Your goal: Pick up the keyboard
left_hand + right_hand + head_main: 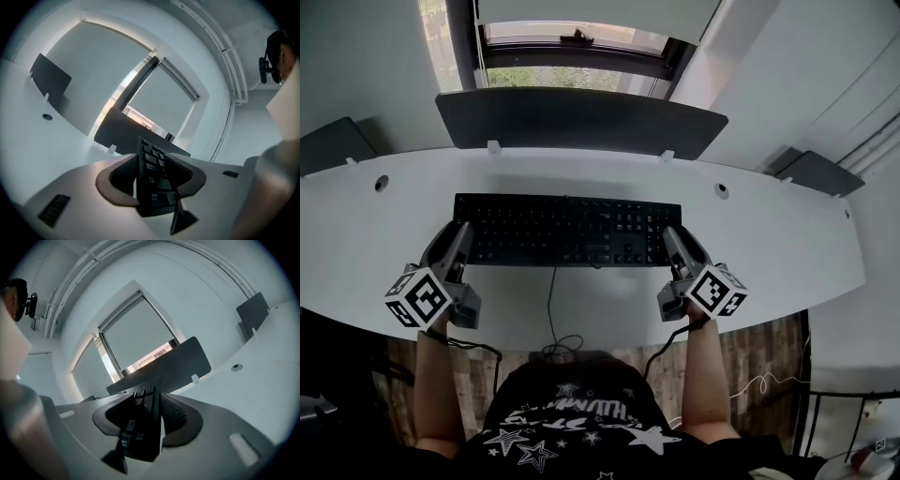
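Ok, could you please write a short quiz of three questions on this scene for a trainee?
1. True or false: only the left gripper holds the keyboard.
2. What colour is the desk? A) white B) black C) brown
3. Fill in: at the desk's far edge stands a dark ____.
Key: 1 false, the right gripper clamps it in its jaws too; 2 A; 3 panel.

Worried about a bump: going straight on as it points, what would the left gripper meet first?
The left gripper is clamped on the keyboard, so that first; beyond it, probably the dark screen at the desk's back.
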A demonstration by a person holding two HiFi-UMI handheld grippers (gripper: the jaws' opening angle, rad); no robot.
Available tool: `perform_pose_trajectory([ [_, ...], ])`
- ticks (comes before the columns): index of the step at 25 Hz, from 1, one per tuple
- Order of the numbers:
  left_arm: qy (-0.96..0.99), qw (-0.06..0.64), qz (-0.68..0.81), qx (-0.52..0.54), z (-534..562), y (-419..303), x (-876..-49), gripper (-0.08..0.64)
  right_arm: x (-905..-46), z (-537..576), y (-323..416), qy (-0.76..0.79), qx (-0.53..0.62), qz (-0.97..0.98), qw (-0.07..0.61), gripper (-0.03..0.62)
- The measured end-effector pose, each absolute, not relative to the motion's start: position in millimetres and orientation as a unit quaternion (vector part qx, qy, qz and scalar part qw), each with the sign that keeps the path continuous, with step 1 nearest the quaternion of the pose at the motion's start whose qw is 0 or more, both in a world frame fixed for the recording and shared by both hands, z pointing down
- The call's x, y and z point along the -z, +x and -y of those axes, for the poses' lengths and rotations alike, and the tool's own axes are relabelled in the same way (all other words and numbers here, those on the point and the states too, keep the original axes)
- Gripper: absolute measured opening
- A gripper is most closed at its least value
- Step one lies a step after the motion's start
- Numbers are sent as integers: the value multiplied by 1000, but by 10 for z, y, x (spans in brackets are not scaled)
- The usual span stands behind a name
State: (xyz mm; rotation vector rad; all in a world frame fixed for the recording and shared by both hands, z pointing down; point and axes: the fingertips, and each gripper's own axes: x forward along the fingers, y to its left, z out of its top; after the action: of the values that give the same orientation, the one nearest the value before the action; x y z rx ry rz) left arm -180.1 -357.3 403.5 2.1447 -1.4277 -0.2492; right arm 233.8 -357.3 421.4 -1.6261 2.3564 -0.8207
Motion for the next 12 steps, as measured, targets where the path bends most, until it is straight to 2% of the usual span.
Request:
perform_pose_trajectory([
  [12, 802, 251, 527, 128, 3474, -1771, -3856, 181, -3821, 3595, 2370, -542, 222, -805, 95, 170],
])
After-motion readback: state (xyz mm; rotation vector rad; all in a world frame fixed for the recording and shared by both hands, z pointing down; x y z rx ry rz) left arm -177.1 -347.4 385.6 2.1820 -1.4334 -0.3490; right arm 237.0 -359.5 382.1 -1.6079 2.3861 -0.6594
